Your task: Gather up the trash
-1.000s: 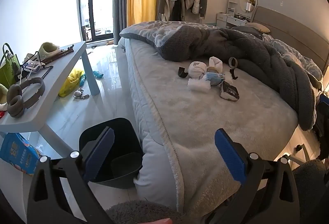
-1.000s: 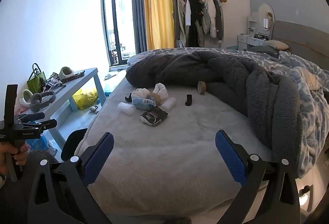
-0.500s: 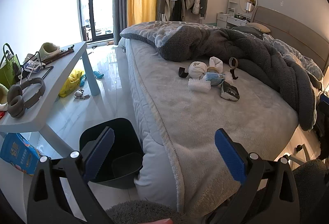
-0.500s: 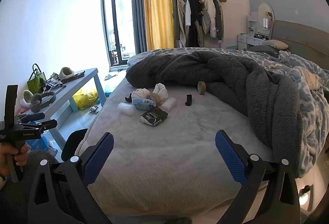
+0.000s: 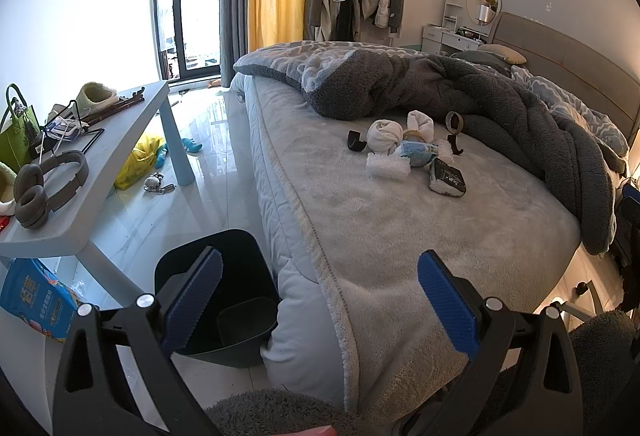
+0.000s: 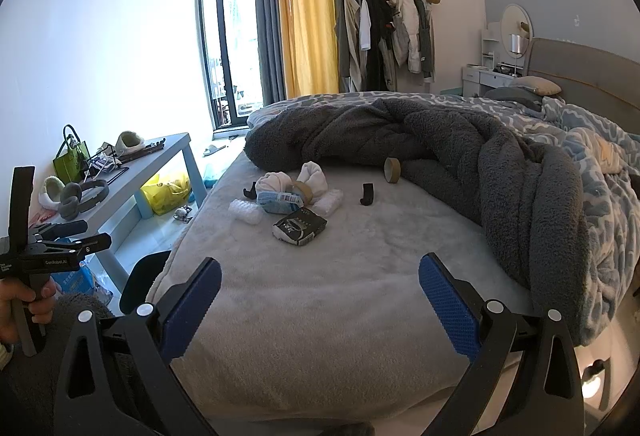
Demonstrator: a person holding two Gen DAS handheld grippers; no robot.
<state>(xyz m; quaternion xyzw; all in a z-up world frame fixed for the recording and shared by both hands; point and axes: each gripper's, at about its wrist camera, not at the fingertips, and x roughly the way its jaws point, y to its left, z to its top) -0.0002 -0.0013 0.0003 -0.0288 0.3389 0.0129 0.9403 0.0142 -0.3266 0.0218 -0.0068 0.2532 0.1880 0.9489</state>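
Observation:
A pile of trash lies on the grey bed: a black-and-white packet (image 5: 447,178) (image 6: 300,226), a blue wrapper (image 5: 418,149) (image 6: 278,201), clear bubble wrap (image 5: 388,166) (image 6: 245,212), rolled white socks (image 5: 384,134) (image 6: 314,174), black hooks (image 5: 356,142) (image 6: 367,194) and a tape roll (image 5: 454,122) (image 6: 392,170). A black trash bin (image 5: 224,296) (image 6: 142,278) stands on the floor beside the bed's near corner. My left gripper (image 5: 318,294) is open and empty, above the bin and bed corner. My right gripper (image 6: 320,300) is open and empty over the bed's near edge, well short of the pile.
A rumpled grey blanket (image 6: 500,164) covers the bed's far and right side. A light-blue side table (image 5: 100,164) at left holds headphones (image 5: 48,184), a green bag and slippers. A yellow bag (image 5: 140,160) and a blue packet (image 5: 34,298) lie on the floor. The left gripper's handle (image 6: 44,256) shows in the right wrist view.

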